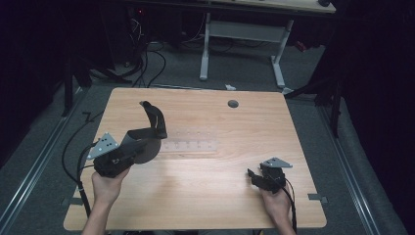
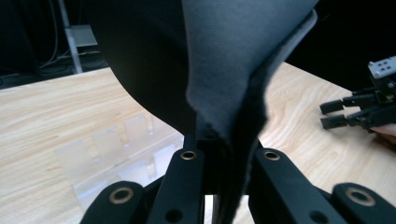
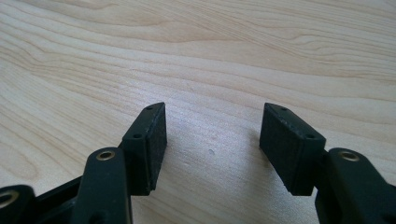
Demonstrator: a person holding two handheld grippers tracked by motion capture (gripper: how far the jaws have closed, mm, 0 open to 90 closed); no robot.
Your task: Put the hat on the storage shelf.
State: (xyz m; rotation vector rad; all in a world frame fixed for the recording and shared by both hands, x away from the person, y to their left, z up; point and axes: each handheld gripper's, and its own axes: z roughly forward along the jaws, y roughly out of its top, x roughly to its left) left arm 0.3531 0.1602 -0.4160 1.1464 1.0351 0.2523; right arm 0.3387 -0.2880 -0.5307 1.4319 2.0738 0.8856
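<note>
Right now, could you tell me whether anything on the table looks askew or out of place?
Nothing looks damaged or spilled. The dark cloth hangs bunched from the shut left gripper, one end trailing on the table beside a clear plastic rack. The right gripper is open and holds nothing.

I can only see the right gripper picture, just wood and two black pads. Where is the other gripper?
Observer: The left hand-held gripper is at the left side of the table, clamped shut on a dark grey cloth.
Operator: Is the cloth lying flat?
Observer: No, part of it curls up above the table, and a dark strap arches from it.
Operator: Is anything else on the table?
Observer: Yes, a clear plastic rack lies near the middle, beside the cloth.
Operator: Is my gripper close to it?
Observer: No, the right hand-held gripper sits open near the right front corner, apart from the rack.
</note>
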